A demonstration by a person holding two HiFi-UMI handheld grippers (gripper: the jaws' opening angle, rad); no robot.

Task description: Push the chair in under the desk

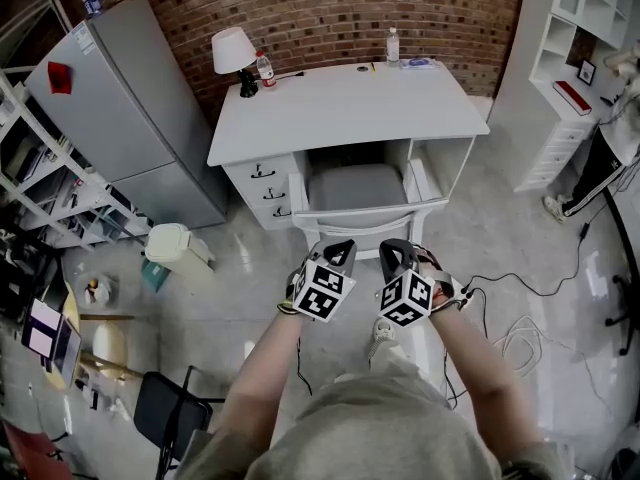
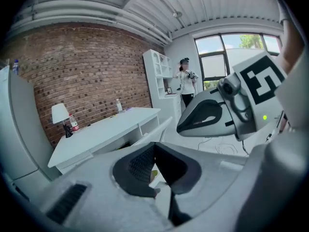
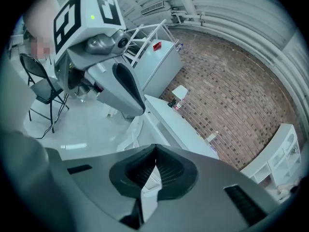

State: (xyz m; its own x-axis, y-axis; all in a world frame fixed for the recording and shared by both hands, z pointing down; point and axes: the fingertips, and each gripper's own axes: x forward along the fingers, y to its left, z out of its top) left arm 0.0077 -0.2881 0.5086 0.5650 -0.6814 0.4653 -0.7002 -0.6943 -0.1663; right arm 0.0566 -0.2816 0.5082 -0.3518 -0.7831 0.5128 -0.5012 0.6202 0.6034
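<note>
Both my grippers, left gripper (image 1: 335, 251) and right gripper (image 1: 397, 251), have fingers closed tip to tip, holding nothing. They sit just behind the chair (image 1: 357, 186); I cannot confirm contact.

Risk: if I push unevenly through two narrow tips, the chair could skew into the drawers (image 1: 263, 183), or my tips could slip off the back rail (image 1: 365, 216).

The seat is mostly under the desk (image 1: 340, 103) and faces it. The rail's long axis parallels the desk front.

White desk (image 1: 350, 103) carries lamp (image 1: 234, 54), red-labelled bottle (image 1: 265, 69) and clear bottle (image 1: 392, 45).
</note>
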